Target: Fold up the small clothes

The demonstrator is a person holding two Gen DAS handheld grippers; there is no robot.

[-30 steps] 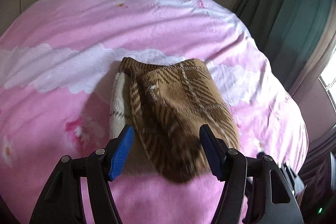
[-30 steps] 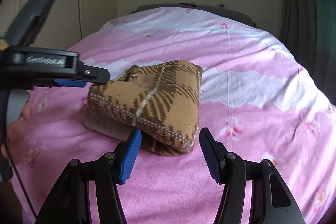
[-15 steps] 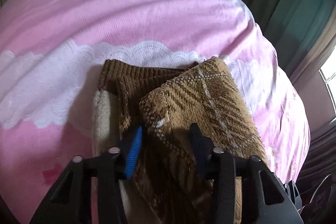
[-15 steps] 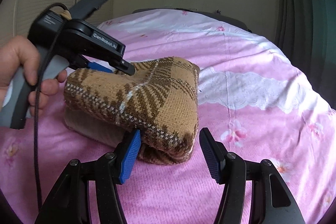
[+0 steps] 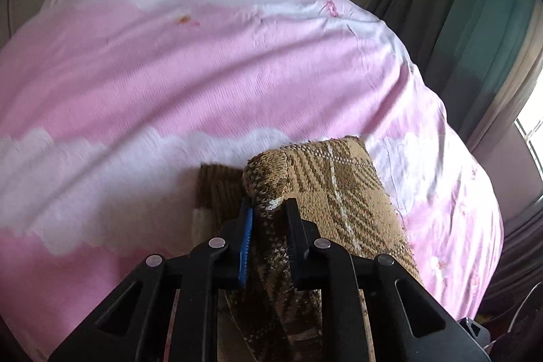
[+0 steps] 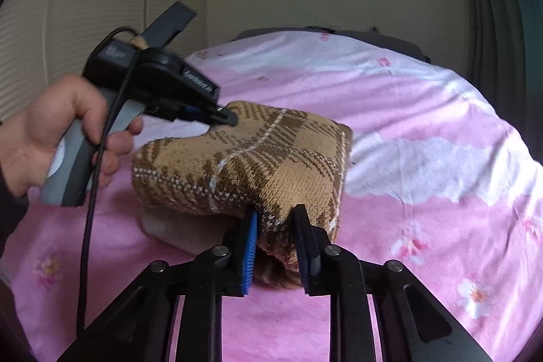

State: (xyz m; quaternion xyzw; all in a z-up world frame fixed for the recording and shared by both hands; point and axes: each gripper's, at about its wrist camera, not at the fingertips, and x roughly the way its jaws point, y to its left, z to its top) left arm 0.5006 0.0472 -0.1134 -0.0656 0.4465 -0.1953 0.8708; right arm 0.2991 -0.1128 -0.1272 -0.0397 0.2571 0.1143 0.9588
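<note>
The brown plaid knit garment [image 6: 271, 158] is lying folded on the bed's pink floral sheet [image 6: 424, 111], with a paler layer showing beneath it. The left gripper [image 5: 268, 219] is pinching a raised fold at the garment's far edge, its jaws nearly closed on the thick knit. The right gripper [image 6: 275, 223] is clamping the near corner the same way, jaws narrowed onto the fabric. A hand [image 6: 57, 128] is gripping the left tool's grey handle. Green curtains [image 5: 475, 5] are hanging beyond the bed.
</note>
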